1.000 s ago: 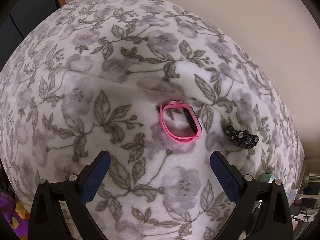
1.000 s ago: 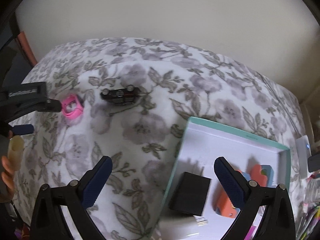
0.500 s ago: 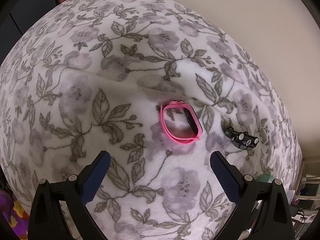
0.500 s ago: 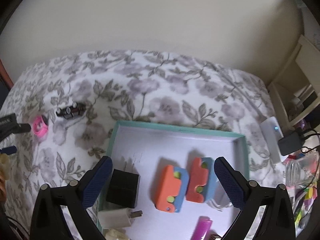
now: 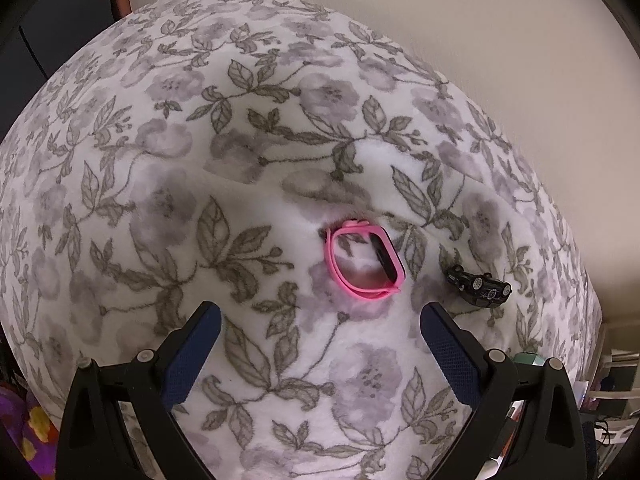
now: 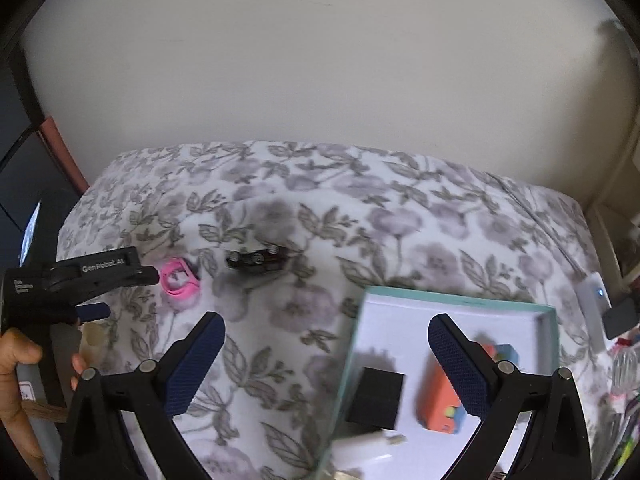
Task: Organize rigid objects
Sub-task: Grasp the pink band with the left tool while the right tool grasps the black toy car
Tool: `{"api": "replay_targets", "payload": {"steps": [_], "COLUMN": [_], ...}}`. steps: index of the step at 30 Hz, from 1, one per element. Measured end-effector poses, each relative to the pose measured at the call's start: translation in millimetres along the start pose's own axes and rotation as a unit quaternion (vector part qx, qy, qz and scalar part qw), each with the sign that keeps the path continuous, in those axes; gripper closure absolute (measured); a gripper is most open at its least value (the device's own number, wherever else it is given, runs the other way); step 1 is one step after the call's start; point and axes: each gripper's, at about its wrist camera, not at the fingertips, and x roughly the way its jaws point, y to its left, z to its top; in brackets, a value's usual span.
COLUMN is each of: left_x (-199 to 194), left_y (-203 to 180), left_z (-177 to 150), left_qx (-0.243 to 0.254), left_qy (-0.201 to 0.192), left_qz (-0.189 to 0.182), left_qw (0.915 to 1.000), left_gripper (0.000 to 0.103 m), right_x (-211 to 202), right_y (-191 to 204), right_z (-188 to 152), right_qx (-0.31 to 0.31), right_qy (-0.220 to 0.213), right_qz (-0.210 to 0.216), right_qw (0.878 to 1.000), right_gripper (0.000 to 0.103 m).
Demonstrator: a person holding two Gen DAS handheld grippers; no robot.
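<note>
Pink band: the pink wristband (image 5: 363, 264) lies on its edge on the floral blanket (image 5: 200, 184), a closed loop with a dark module along its right side; in the right wrist view it shows small (image 6: 179, 278), far left.

Lie from the fingers: straight ahead of the left gripper (image 5: 320, 330), a shade right of its centre line and just beyond the tips. The loop's long axis runs from upper left to lower right in the left wrist view, so it sits skewed across the gap, not square to it.

Nearer hand: the left, clearly. In the right wrist view the left gripper's tip (image 6: 132, 274) sits just beside the band, while the right gripper (image 6: 326, 340) is well apart from it.

Left fingers: spread wide, nothing between them.

Right fingers: also wide and empty, hovering over the teal edge of the box.

Toy car: a small black car (image 5: 479, 285) lies overturned, wheels showing, just right of the band, outside the left gripper's right finger.

Box: the teal-rimmed box (image 6: 460, 302) already carries a black cube (image 6: 376, 400) and an orange-and-blue block (image 6: 442, 400).

Judgement: the band looks the likely next pick for the left hand; a slight rightward shift would centre it.
</note>
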Motion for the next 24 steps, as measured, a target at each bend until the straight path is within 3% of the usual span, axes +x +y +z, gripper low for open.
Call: {"api": "replay_targets", "payload": {"steps": [15,24], "left_x": [21.4,39.8], "left_y": [8.6,8.4], "left_z": [15.8,18.6], "left_qx": [0.019,0.034], "left_qy": [-0.009,-0.008], "left_qz": [-0.034,-0.018], "left_qw": [0.9992,0.9992], "left_gripper": [0.003,0.003], "right_x": [83.4,125.9], "right_y": [39.1,58.0], "right_z": [22.3,27.2], "right_qx": [-0.014,-0.039], "right_qy": [0.05,0.079], "right_qz": [0.012,0.008], "right_qw": [0.999,0.996], "right_gripper": [0.0,0.0]}}
